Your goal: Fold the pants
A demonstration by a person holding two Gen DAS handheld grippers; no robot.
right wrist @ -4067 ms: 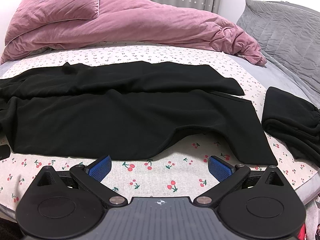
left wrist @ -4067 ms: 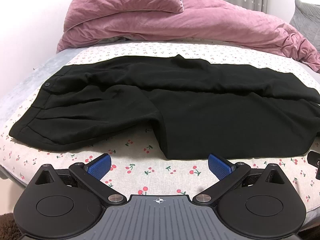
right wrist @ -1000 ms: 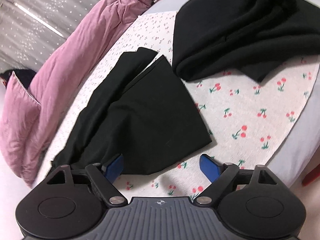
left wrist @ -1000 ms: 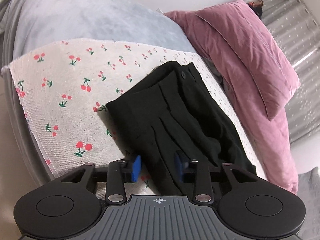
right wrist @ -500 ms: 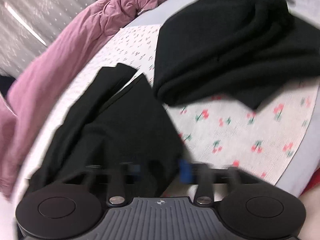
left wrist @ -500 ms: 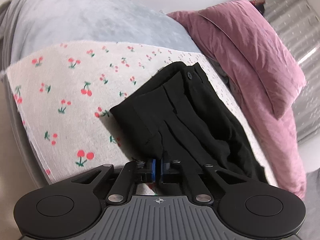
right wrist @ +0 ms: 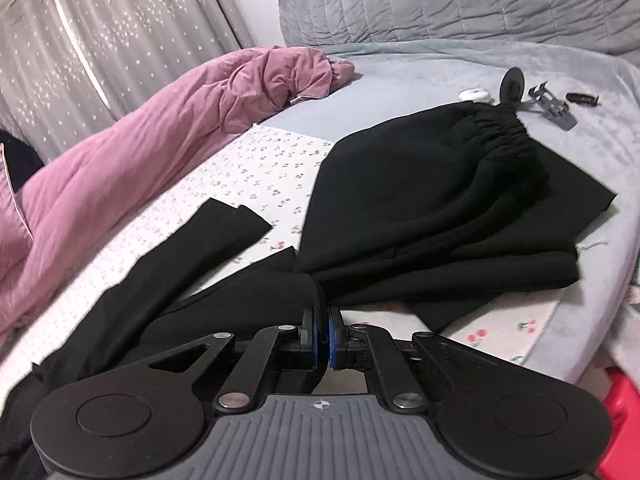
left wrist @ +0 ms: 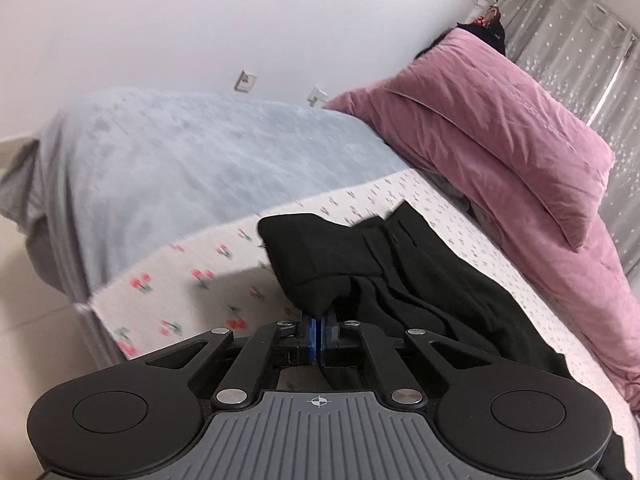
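Note:
The black pants (left wrist: 420,280) lie across the cherry-print sheet (left wrist: 192,276). In the left wrist view my left gripper (left wrist: 319,336) is shut on the near corner of the waistband end, which is lifted and bunched above the blue pads. The button and far waistband still rest on the bed. In the right wrist view my right gripper (right wrist: 323,336) is closing its jaws on the near leg's hem of the pants (right wrist: 192,280), with cloth pinched between the pads and pulled up. The far leg's hem (right wrist: 232,220) lies flat.
A pink duvet (left wrist: 520,140) runs along the far side. A grey-blue blanket (left wrist: 180,160) covers the bed's left end. A pile of other black garments (right wrist: 440,200) sits right of the hem. Small tools (right wrist: 552,104) lie on the grey blanket.
Both grippers closed onto the pants, the left on the waistband corner and the right on the leg hem. Both then rose, lifting the cloth off the sheet.

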